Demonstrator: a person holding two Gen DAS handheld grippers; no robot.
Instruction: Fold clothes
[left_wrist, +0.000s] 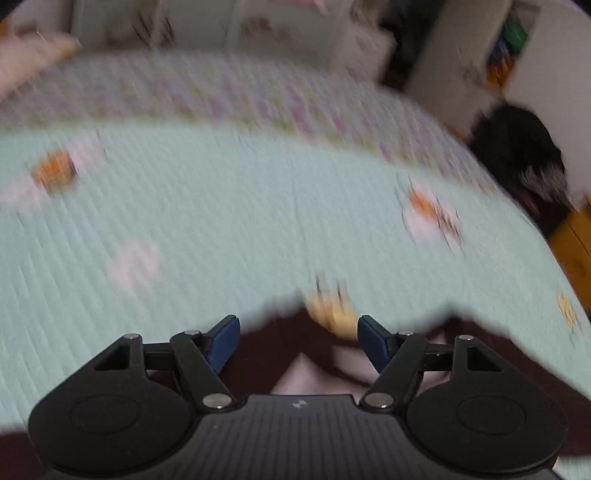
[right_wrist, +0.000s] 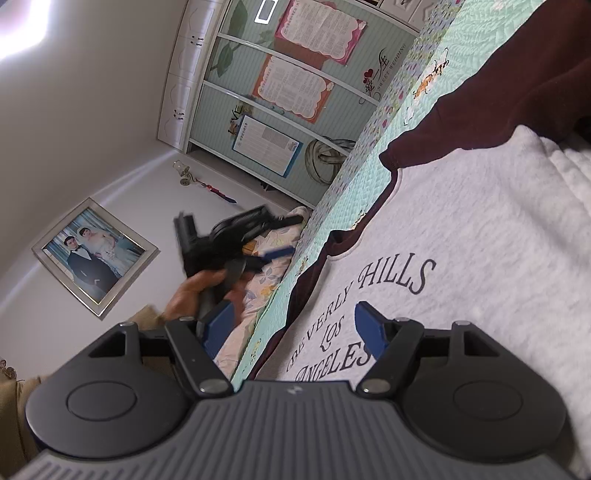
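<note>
The sweatshirt (right_wrist: 461, 229), grey-white on the front with dark lettering and maroon sleeves, lies flat on the bed (right_wrist: 424, 48), which is covered in a mint quilt. Nearest to it, the right gripper (right_wrist: 295, 325) sits just over its printed chest, jaws spread with nothing pinched. At the sweatshirt's hem edge, in the blurred left wrist view, the left gripper (left_wrist: 298, 341) hangs above the maroon cloth, jaws spread and empty. Well beyond the sweatshirt, past the bed's edge, stands a wardrobe (right_wrist: 280, 92) with posters.
</note>
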